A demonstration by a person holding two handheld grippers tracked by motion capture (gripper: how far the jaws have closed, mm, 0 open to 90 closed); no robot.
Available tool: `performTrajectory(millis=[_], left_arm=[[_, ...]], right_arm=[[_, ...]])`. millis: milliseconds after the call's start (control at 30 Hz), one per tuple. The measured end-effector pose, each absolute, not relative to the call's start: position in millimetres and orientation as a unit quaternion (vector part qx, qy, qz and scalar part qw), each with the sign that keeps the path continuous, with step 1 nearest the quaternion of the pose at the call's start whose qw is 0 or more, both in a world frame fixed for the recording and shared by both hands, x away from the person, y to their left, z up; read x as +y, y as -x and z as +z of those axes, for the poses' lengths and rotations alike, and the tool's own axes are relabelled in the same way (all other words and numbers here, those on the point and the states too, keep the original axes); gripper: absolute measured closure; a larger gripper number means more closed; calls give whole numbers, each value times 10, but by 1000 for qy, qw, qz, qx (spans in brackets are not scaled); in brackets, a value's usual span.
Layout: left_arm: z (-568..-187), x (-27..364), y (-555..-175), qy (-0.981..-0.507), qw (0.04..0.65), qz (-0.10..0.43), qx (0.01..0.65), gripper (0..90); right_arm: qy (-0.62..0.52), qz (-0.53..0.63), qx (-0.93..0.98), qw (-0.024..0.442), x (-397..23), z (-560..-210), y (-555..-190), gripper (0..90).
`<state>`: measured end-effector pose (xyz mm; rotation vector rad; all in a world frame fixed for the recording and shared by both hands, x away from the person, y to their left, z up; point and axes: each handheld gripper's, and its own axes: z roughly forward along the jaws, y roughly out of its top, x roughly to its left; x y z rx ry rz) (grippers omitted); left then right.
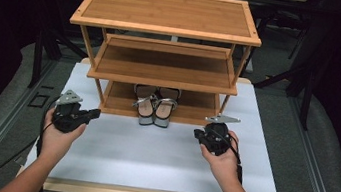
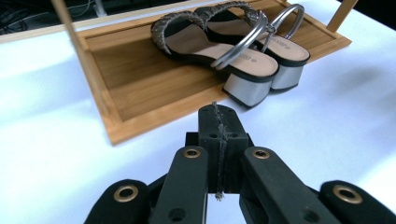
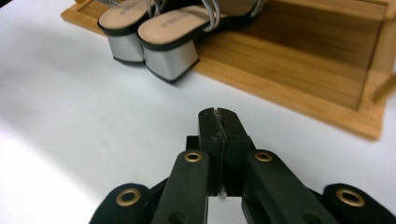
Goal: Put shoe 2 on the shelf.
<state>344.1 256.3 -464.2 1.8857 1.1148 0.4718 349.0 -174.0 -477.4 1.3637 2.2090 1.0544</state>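
Two bare forearms come in from the bottom of the high view, and each hand holds a black tool. Left tool (image 1: 97, 112) sits over the white table (image 1: 149, 158), close to the left front corner of the wooden shoe rack (image 1: 165, 50). Right tool (image 1: 197, 133) sits over the table too, close to the right front corner of the rack.

Both tools are pressed together with nothing in them. In the left gripper view the two jaws meet in one thin line, and in the right gripper view they meet the same way. Neither tool touches a shoe or the rack.

A pair of sandals (image 1: 155, 105) stands side by side on the bottom shelf (image 1: 196, 111) of the rack, in the middle. Their silver block heels hang out over the front edge, toward the person. The sandals lie between the two tools, a bit farther back.

The rack has three shelves. The middle one and the top one look bare, though the back of the middle shelf is in shadow. Nothing stands between the tools and the sandals, just flat white table.
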Motion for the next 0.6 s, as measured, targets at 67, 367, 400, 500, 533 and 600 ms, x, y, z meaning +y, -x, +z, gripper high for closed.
performTrajectory(millis=[67, 367, 400, 500, 533, 600], left_arm=[[-4666, 2610, -3361, -755, 437, 188, 451, 900], [-4895, 2693, -3071, -750, 432, 188, 464, 900], [-4929, 2699, -3056, -751, 428, 186, 466, 900], [-5052, 2711, -3025, -750, 424, 187, 471, 900], [-5093, 2718, -3021, -749, 423, 185, 474, 900], [-5162, 2737, -3031, -751, 418, 185, 477, 900]], right_arm=[[-480, 378, 774, 167, -1791, -4802, -3418, 895], [-500, 384, 759, 163, -1924, -5005, -3141, 896], [-506, 373, 759, 173, -1921, -5026, -3130, 896], [-507, 378, 756, 168, -1946, -5132, -3126, 897], [-503, 389, 758, 147, -1970, -5160, -3128, 897], [-514, 387, 750, 153, -1990, -5217, -3124, 898]])
